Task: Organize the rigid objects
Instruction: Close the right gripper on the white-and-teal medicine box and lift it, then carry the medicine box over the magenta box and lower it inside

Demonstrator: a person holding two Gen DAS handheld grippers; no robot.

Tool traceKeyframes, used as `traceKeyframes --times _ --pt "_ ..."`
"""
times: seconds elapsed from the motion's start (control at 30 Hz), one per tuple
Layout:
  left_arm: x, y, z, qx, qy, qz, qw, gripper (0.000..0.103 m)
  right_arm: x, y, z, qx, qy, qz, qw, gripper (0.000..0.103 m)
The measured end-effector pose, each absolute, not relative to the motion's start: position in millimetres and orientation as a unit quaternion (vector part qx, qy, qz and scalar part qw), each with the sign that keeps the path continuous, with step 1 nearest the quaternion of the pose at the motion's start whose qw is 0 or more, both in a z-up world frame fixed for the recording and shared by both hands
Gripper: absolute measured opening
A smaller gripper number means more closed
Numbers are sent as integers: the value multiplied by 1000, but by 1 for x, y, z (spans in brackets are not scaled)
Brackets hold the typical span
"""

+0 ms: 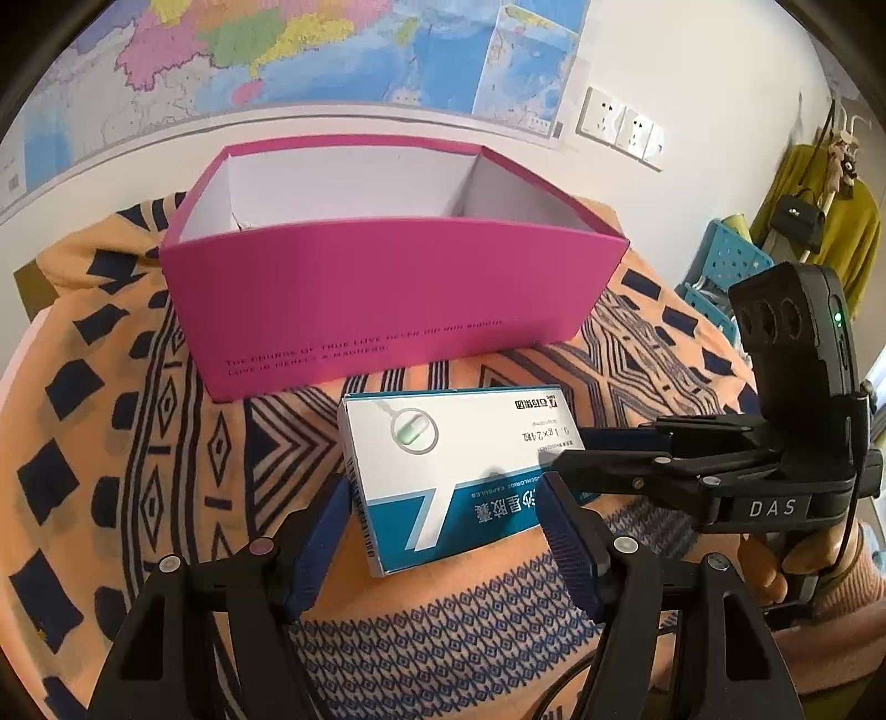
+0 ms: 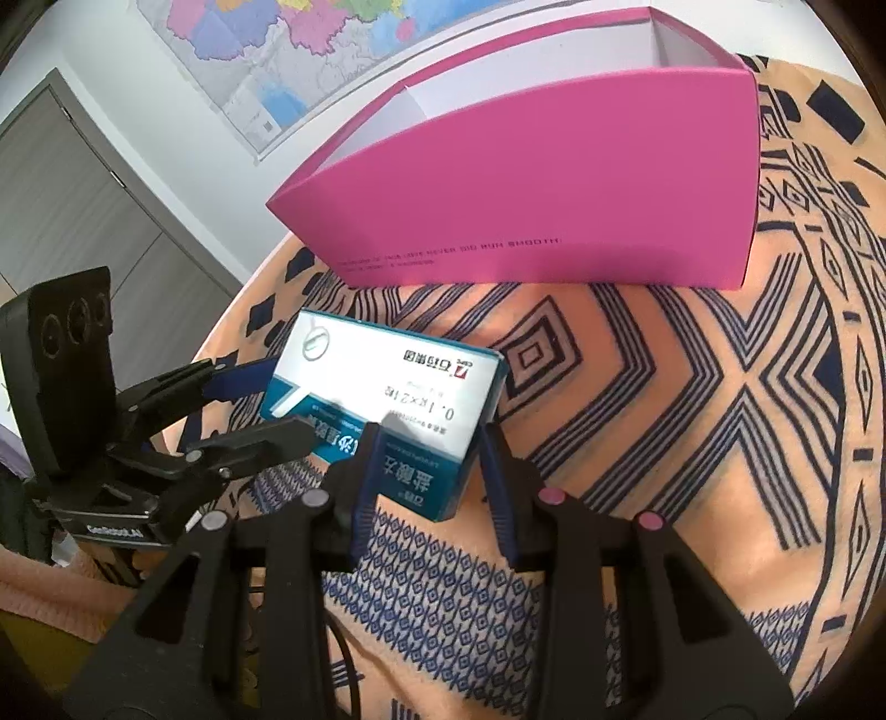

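— Our left gripper [image 1: 443, 515] has its jaws spread across the medicine box [image 1: 459, 471]; our right gripper [image 2: 426, 471] pinches its near corner.

— We hold it just above the patterned cloth [image 1: 138, 443], long axis crosswise, the pink box [image 1: 387, 299] straight ahead.

A coloured map [image 1: 310, 50] hung on the wall above an orange patterned cloth [image 1: 111, 421]; white sockets [image 1: 620, 127], a black handbag [image 1: 797, 213] and a grey door [image 2: 72, 221] stood around.
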State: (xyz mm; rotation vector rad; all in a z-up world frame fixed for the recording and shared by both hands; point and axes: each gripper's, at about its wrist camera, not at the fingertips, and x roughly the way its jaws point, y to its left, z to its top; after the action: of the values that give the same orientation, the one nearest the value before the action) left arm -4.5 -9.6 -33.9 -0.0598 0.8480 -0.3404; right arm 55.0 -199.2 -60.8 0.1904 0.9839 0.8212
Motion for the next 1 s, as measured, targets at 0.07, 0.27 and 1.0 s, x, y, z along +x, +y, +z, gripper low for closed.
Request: traceKeyframes --times 0.07,0.27,1.0 --pt "-4 -10 -31 -28 405 -163 899 69 55 -200 -58 88 455 382 799 39" --pt "-1 -7 -19 -34 389 -160 907 69 58 -198 -46 82 441 384 807 39" --pt "17 -2 16 -36 345 -149 926 69 69 -195 -4 62 386 394 832 39"
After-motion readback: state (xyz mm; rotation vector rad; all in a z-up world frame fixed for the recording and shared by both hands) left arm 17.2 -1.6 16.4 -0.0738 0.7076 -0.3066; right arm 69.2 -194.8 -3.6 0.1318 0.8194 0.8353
